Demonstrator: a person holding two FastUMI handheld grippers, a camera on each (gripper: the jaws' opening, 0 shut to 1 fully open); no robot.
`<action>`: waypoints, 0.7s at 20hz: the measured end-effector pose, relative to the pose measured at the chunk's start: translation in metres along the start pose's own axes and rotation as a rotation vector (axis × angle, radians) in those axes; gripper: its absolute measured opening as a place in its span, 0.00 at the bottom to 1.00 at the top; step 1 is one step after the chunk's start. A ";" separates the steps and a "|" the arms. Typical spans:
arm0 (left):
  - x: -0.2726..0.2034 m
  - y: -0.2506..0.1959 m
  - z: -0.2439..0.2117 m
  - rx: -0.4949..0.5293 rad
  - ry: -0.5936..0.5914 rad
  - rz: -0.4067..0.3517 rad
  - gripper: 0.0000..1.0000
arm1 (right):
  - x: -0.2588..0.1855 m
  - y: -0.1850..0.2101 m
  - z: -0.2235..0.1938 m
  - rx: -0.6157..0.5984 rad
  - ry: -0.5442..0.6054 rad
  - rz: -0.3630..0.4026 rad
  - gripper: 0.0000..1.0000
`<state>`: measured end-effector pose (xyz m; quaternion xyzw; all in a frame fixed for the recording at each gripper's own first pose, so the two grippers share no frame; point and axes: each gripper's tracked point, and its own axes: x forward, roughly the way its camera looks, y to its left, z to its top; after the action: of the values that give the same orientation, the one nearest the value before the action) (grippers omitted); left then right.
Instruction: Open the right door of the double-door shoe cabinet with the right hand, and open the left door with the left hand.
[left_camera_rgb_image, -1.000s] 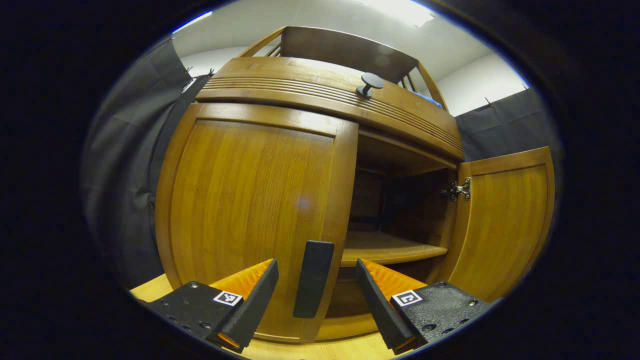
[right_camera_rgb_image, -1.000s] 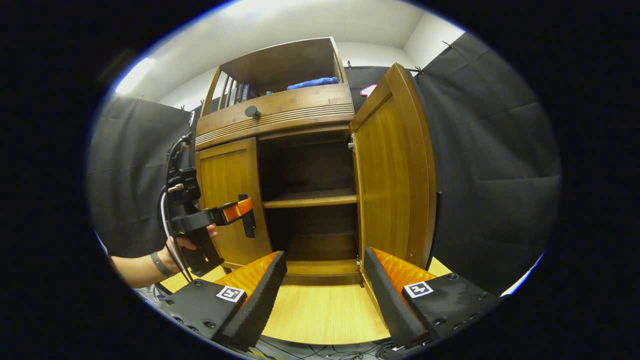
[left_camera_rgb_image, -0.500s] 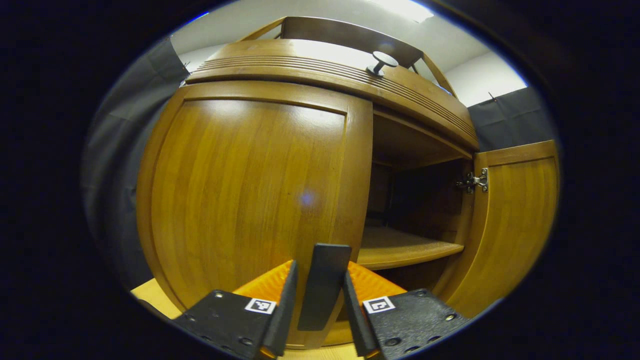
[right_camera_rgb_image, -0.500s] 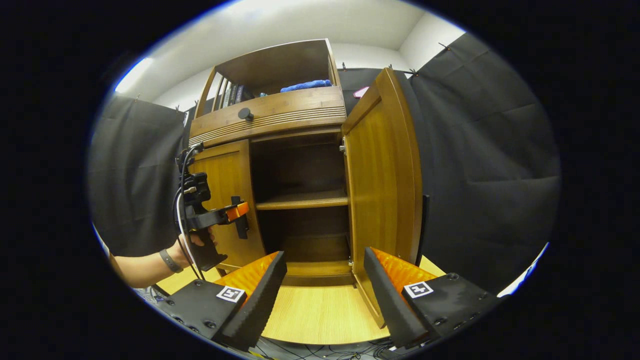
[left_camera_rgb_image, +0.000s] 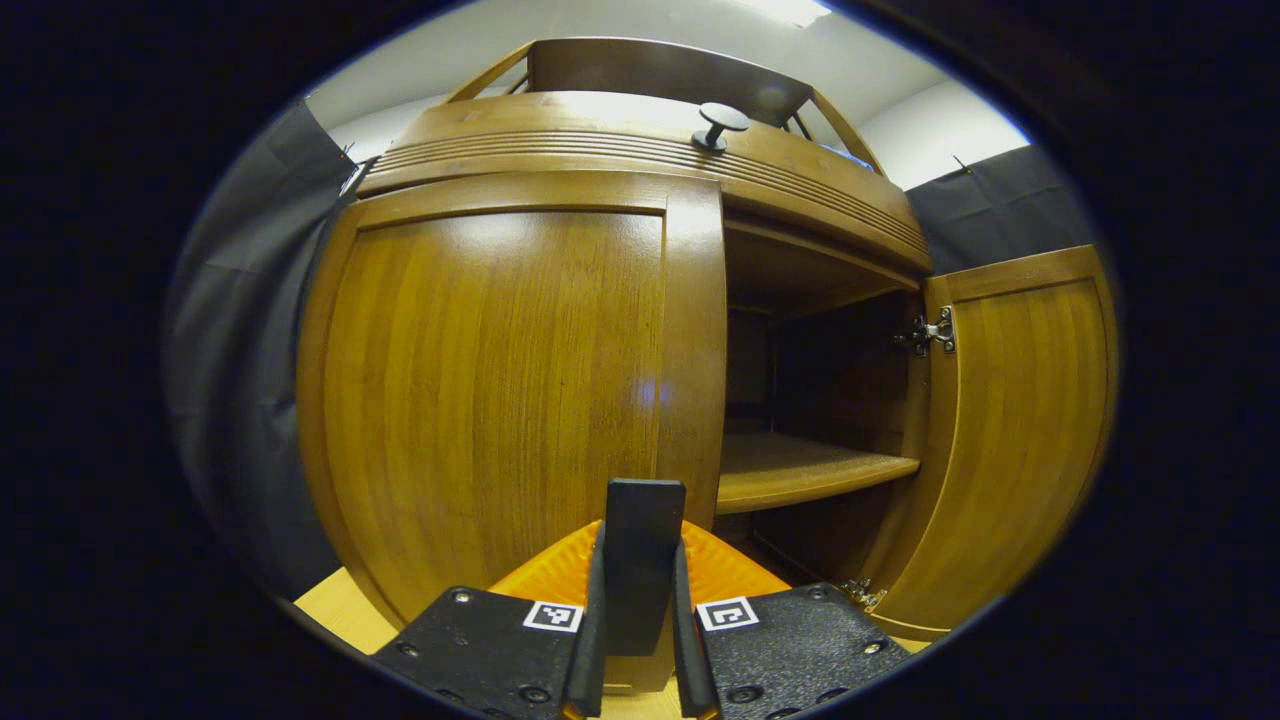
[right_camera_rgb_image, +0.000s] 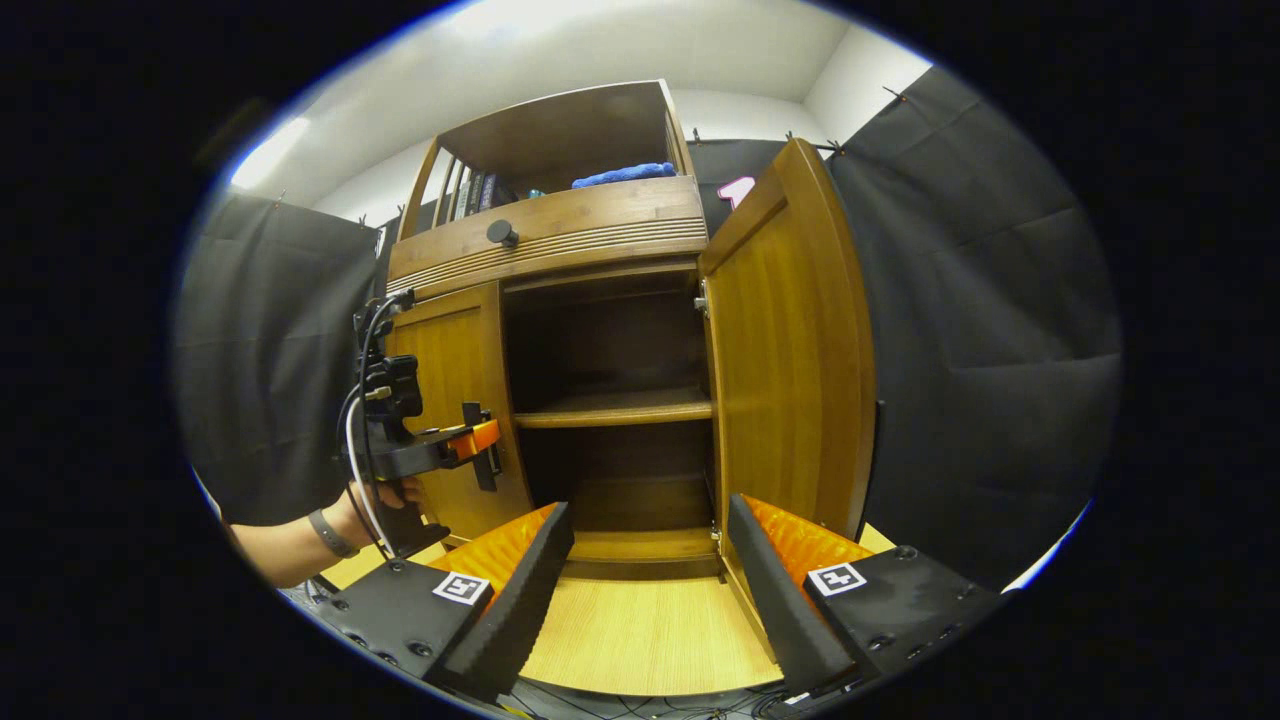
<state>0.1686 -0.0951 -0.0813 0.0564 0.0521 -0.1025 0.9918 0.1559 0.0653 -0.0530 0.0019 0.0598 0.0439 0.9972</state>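
Left tool (left_camera_rgb_image: 637, 640) at bottom centre of left gripper view, clenched on dark handle (left_camera_rgb_image: 640, 575) of left door (left_camera_rgb_image: 500, 390); door closed. Right door (right_camera_rgb_image: 790, 350) swung open, right of centre in right gripper view. Right tool (right_camera_rgb_image: 650, 590) released, fingers apart, below cabinet opening. We read no writing.
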 end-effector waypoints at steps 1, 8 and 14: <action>-0.009 0.001 0.002 0.000 0.003 -0.001 0.28 | 0.000 -0.001 0.000 -0.011 -0.001 0.004 1.00; -0.072 0.019 0.008 -0.033 0.023 0.059 0.28 | 0.001 -0.001 0.001 -0.044 -0.003 0.023 1.00; -0.119 0.049 0.014 -0.038 0.022 0.131 0.28 | 0.000 0.007 -0.003 -0.034 0.023 0.065 1.00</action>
<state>0.0644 -0.0256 -0.0490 0.0421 0.0610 -0.0359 0.9966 0.1553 0.0719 -0.0557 -0.0137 0.0706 0.0775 0.9944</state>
